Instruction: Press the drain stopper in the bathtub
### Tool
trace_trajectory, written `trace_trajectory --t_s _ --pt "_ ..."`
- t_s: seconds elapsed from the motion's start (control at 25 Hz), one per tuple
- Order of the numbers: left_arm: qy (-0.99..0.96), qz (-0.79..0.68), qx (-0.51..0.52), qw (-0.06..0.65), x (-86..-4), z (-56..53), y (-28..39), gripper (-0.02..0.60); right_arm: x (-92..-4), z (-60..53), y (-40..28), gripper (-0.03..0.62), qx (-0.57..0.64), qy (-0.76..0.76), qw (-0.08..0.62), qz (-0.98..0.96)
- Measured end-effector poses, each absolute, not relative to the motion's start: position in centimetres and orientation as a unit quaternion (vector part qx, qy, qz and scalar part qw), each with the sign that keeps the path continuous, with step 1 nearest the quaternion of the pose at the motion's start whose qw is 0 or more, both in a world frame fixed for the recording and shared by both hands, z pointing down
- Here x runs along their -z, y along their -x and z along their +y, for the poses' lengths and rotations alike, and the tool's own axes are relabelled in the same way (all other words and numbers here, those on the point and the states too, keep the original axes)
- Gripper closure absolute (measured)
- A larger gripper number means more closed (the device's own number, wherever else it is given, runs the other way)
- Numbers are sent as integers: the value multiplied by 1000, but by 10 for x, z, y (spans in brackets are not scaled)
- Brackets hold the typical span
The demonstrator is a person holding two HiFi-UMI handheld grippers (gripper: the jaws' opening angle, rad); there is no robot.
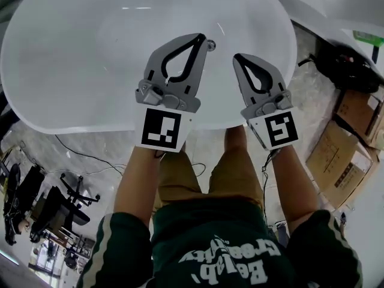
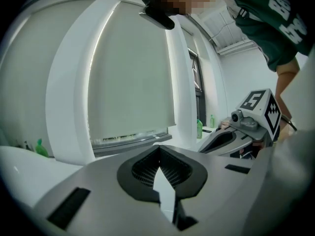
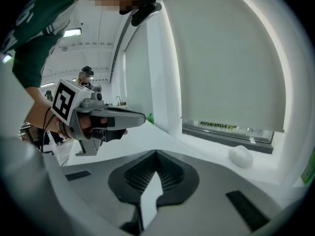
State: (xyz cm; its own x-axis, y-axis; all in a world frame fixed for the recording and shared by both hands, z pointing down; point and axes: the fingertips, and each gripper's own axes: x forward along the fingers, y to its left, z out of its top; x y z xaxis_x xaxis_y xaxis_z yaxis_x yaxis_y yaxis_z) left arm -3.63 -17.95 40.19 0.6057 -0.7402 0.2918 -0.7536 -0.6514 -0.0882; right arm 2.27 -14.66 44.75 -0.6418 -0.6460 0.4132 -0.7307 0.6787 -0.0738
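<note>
The white oval bathtub (image 1: 72,71) fills the top of the head view, seen from above. A small round chrome drain stopper (image 1: 210,44) shows on the tub floor, just right of the tip of my left gripper (image 1: 202,38). That gripper is held above the tub's near side with its jaws shut and nothing between them (image 2: 159,150). My right gripper (image 1: 238,57) hovers beside it, a little nearer to me, also shut and empty (image 3: 156,154). Each gripper view shows the other gripper alongside: the right gripper (image 2: 236,134) and the left gripper (image 3: 106,117). The stopper appears in neither gripper view.
Cardboard boxes (image 1: 345,152) and a black bag (image 1: 348,68) lie on the floor right of the tub. Office chairs (image 1: 54,209) stand at lower left, with a cable (image 1: 84,155) across the floor. A window blind (image 2: 130,73), green bottles (image 2: 199,129) and a white lump (image 3: 241,156) line a sill.
</note>
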Motion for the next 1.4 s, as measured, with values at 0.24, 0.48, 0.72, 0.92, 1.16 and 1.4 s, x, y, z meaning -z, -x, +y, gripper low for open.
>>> trace_trajectory --t_s 0.24,0.48,0.72,0.92,1.16,1.4 --pt "-891 -423 -150 62 -478 -169 47 574 -538 -145 -11 579 -137 -360 231 -894" --pt "-890 -421 -152 90 -538 -167 44 574 -621 -140 -7 579 -153 -336 265 -891" --pt "-886 -422 -161 105 -583 -168 59 574 -696 -136 5 579 -167 -309 300 -887" --pt "-882 -428 -159 118 -623 -171 79 574 -761 -140 28 579 -171 -280 331 -885" --pt "-877 -440 -150 125 -653 -177 72 574 -822 -138 21 579 -168 -241 359 -886" --pt "-870 -449 -155 134 -680 -181 75 574 -872 -135 18 579 -180 -217 389 -877"
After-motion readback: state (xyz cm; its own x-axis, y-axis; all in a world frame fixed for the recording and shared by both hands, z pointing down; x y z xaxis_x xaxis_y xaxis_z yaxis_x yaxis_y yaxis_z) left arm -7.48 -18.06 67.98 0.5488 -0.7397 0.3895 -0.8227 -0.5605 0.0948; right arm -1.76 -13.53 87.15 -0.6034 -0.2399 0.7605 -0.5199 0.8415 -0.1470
